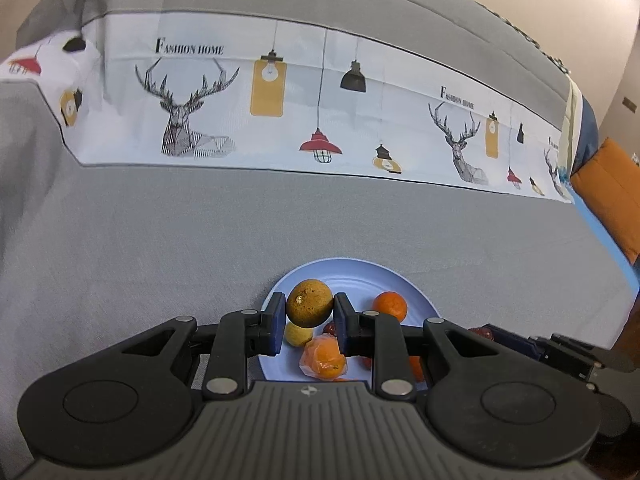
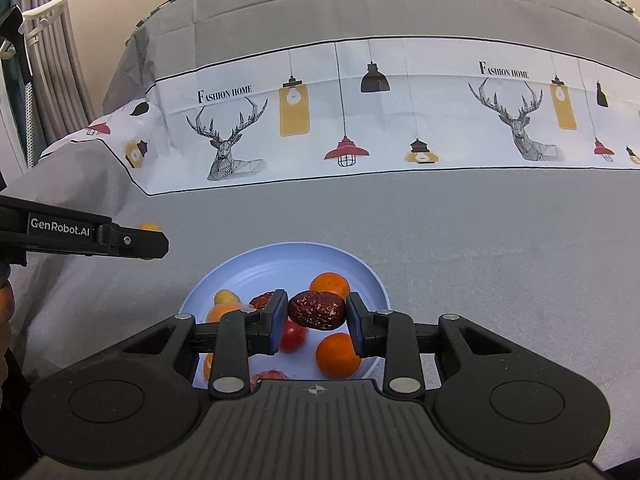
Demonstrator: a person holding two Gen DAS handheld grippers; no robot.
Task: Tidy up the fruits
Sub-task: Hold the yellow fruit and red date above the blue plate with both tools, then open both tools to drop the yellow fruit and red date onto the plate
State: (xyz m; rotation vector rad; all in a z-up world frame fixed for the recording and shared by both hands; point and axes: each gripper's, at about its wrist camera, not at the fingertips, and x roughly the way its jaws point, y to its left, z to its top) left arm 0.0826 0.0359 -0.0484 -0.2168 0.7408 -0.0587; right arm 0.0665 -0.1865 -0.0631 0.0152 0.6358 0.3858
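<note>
Fruits: one brown-yellow fruit [image 1: 309, 303] clamped in left gripper [image 1: 308, 320], one wrinkled red date [image 2: 317, 309] clamped in right gripper [image 2: 318, 322], both above blue plate [image 2: 240, 276]; two oranges [image 2: 330, 286] counted clear, remainder partly hidden.

"FASHION HOME" stood printed in black capitals on the white printed band [image 1: 280, 92] of the grey cloth, above each deer head (twice in either wrist view). "GenRobot.AI" ran in white along the left gripper [image 2: 152, 240], seen from the right wrist.
</note>
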